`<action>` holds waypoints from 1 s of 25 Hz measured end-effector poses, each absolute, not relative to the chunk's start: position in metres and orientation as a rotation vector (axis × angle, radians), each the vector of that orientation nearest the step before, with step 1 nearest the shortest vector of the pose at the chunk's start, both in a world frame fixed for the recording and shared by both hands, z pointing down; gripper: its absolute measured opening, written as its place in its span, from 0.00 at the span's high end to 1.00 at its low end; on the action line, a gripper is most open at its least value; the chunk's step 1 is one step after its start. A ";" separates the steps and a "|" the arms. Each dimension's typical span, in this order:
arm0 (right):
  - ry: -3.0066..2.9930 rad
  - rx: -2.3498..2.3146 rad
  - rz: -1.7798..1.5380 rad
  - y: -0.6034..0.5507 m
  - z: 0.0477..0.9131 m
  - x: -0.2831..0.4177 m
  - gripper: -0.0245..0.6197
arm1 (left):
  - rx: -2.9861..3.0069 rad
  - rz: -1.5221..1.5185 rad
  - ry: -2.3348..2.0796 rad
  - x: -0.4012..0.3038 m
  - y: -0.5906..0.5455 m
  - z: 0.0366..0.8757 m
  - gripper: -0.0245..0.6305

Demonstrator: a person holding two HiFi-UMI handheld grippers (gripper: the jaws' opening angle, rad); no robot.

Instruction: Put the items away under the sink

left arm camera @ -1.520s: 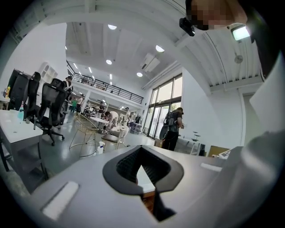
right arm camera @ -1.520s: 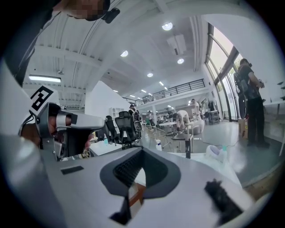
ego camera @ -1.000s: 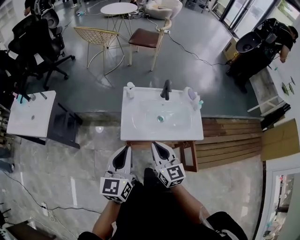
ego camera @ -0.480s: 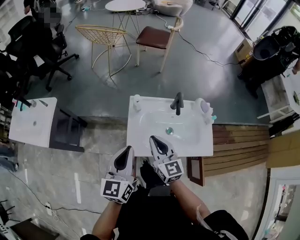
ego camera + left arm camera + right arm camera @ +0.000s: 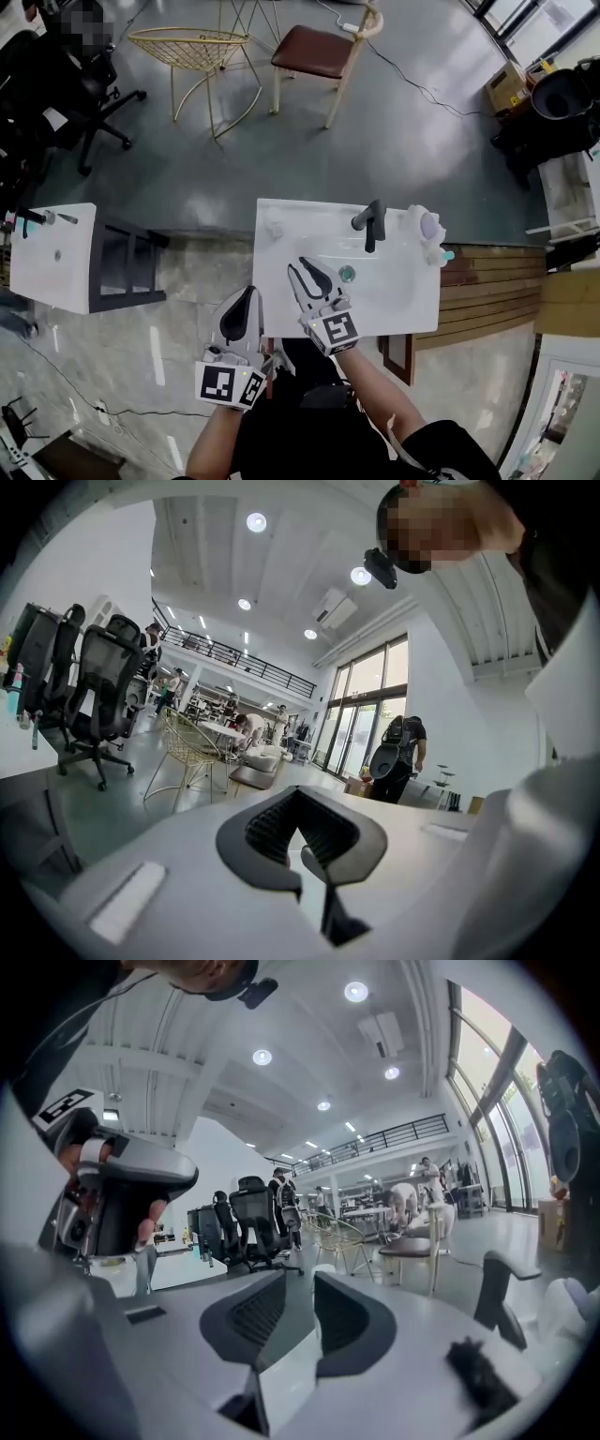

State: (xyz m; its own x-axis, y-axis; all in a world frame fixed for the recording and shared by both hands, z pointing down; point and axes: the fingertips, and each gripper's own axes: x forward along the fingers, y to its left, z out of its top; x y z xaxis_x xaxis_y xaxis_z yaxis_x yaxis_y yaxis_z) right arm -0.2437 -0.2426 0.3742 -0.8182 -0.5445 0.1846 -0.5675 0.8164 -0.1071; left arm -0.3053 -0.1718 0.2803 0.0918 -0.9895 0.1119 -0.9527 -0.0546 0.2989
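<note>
One white item (image 5: pixel 273 223) on the sink (image 5: pixel 412 309) sits beyond the right gripper (image 5: pixel 298 265), jaws just opening, empty; left gripper (image 5: pixel 251 290) clenched.

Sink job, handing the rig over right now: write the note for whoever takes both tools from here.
Left tool: shut, empty, just beside the sink's front-left edge.
Right tool: jaws have just been opening, nothing between them, over the basin's near left side.
Items: small white item at the back-left corner; white item with a purple face and teal-tipped piece at the back right, past the black faucet. All are on the sink top.
Done: nothing put away yet.
Left: pick up each item and store it under the sink; the space below is not visible.
</note>
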 end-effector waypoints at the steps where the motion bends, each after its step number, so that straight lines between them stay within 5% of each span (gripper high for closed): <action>1: -2.855 0.878 0.248 -0.250 0.379 -0.249 0.80 | 2.072 -0.168 -1.926 -0.309 -0.177 0.285 0.95; 16: -2.849 0.738 0.042 -0.317 0.445 -0.308 0.65 | 1.981 -0.122 -1.899 -0.341 -0.216 0.341 0.95; 25: -2.905 0.674 -0.067 -0.331 0.445 -0.330 0.65 | 1.962 -0.127 -1.883 -0.345 -0.226 0.353 0.95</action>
State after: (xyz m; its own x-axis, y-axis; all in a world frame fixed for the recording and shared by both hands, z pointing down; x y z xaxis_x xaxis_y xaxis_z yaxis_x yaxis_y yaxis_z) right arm -0.3299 -0.3312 0.4455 -0.8859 -0.4409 0.1441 -0.4337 0.8975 0.0795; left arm -0.3450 -0.2264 0.3530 0.0805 -0.9728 0.2172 -0.9348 0.0020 0.3552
